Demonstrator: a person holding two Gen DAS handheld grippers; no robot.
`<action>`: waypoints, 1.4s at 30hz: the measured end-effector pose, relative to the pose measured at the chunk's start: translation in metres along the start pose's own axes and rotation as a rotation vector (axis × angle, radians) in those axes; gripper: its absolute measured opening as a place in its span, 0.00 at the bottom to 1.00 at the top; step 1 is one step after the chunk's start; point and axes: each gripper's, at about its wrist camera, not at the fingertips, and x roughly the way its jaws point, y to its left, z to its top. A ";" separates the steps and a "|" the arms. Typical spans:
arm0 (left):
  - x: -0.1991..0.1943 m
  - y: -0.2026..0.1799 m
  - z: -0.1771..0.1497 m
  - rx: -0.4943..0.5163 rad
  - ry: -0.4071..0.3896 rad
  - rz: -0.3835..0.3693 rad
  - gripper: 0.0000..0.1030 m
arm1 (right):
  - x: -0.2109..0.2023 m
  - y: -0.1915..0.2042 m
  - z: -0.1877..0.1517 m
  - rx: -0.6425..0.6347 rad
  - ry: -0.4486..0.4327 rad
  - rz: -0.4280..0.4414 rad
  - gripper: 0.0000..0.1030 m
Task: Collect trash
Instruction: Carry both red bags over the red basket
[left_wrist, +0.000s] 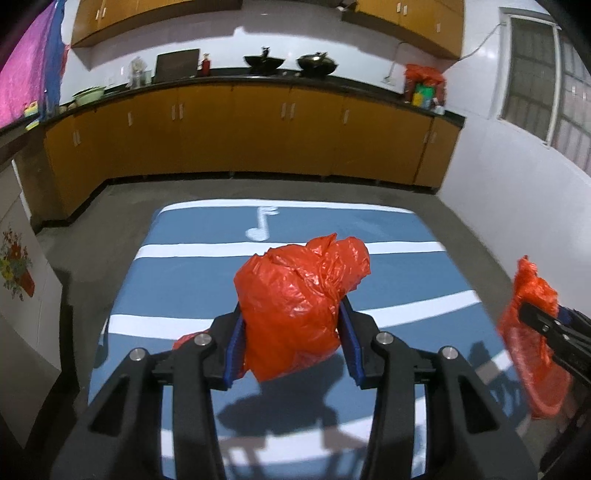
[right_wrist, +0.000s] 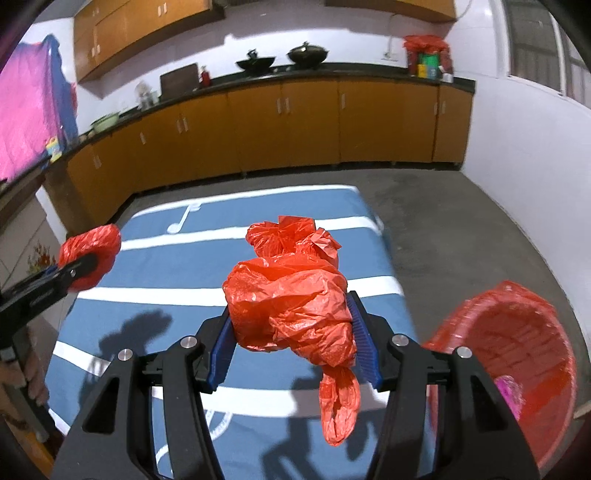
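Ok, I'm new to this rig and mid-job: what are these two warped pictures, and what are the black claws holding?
Each picture comes from a fisheye camera on a hand-held two-finger gripper, looking forward along its fingers. No robot: a person carries both. The left gripper is clamped on a crumpled red plastic bag; the right gripper is clamped on another red bag. Both are held above a blue mat with white stripes on the kitchen floor. A red basket stands beside the mat, on the right-hand side.
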 end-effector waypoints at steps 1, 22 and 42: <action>-0.010 -0.008 -0.001 0.004 -0.006 -0.017 0.43 | -0.006 -0.003 0.000 0.006 -0.008 -0.006 0.55; -0.068 -0.138 -0.017 0.158 -0.034 -0.150 0.43 | -0.082 -0.080 -0.015 0.110 -0.116 -0.210 0.55; -0.044 -0.248 -0.034 0.259 0.027 -0.305 0.43 | -0.100 -0.151 -0.039 0.255 -0.104 -0.339 0.55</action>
